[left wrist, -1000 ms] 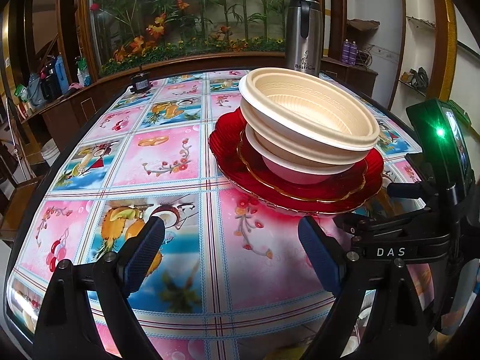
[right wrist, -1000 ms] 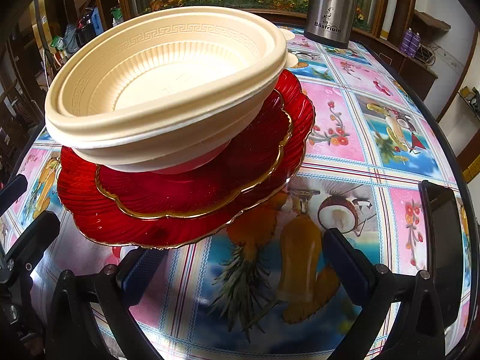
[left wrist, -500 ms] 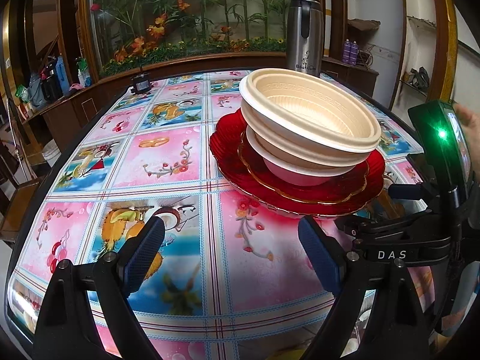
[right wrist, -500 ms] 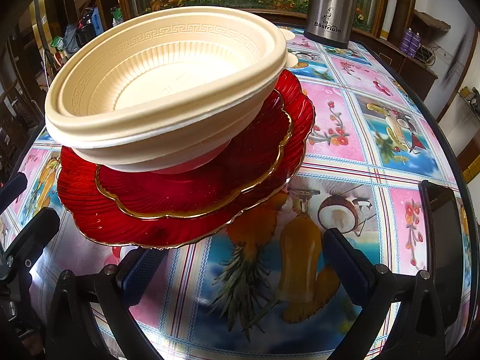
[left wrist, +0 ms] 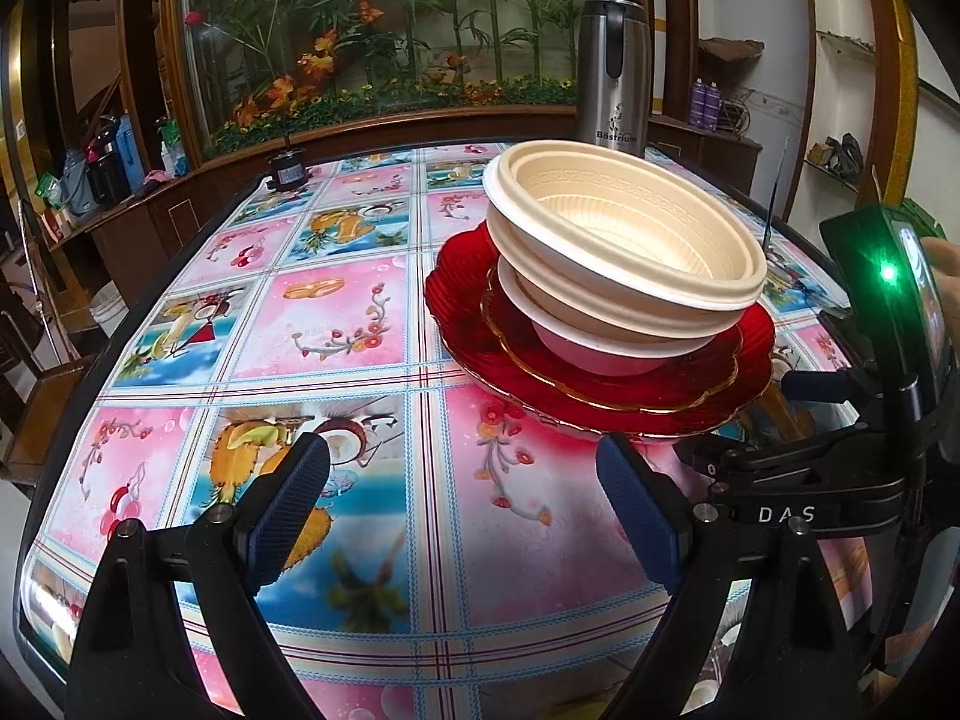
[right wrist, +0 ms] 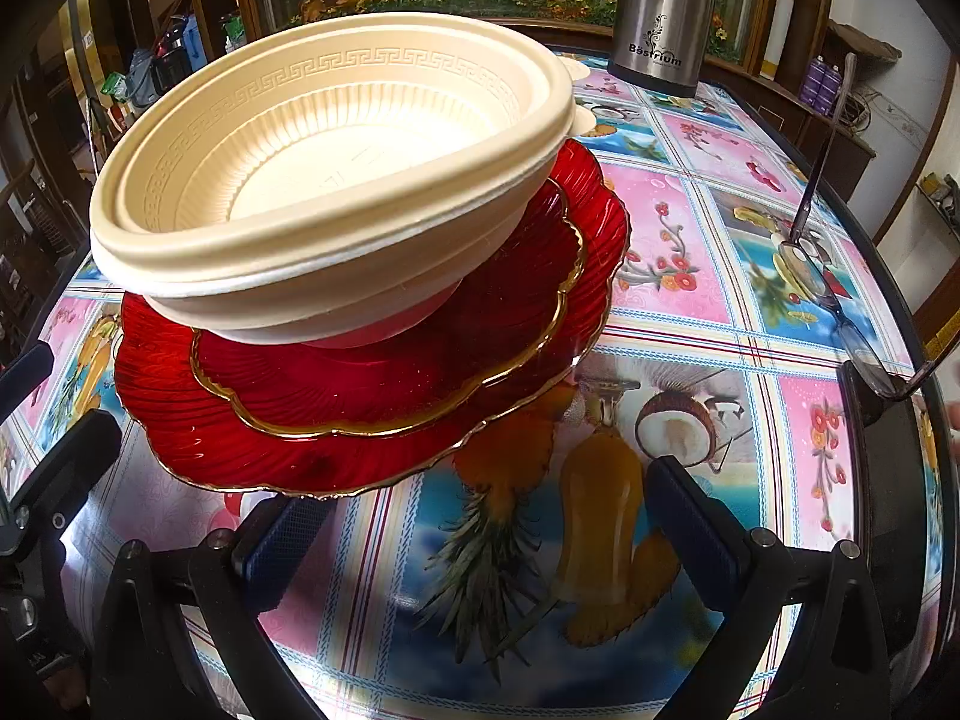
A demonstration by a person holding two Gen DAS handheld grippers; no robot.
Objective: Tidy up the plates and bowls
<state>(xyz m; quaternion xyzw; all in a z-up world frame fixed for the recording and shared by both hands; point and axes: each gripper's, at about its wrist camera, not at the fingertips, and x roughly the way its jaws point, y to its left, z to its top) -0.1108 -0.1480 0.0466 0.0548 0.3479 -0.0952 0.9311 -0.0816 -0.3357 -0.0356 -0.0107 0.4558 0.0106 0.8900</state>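
Observation:
A stack of cream bowls point(left wrist: 630, 252) point(right wrist: 336, 168) sits nested and tilted on two red scalloped plates with gold rims point(left wrist: 600, 384) point(right wrist: 384, 408), a smaller plate on a larger one. My left gripper point(left wrist: 474, 504) is open, low over the table, with the stack ahead and to its right. My right gripper point(right wrist: 474, 528) is open too, just short of the large plate's near rim, nothing between its fingers. In the left wrist view the right gripper's black body point(left wrist: 840, 474) stands beside the plates.
A steel thermos point(left wrist: 613, 72) point(right wrist: 663, 12) stands at the table's far edge. The table point(left wrist: 336, 312) has a colourful fruit-print cloth. Glasses point(right wrist: 870, 360) and a spoon point(right wrist: 804, 228) are held up at the right. A small black object point(left wrist: 287, 171) sits far left.
Glasses and a spoon have come into the right wrist view at the right, and a hand shows at the right edge. Both grippers and the stack have stayed put.

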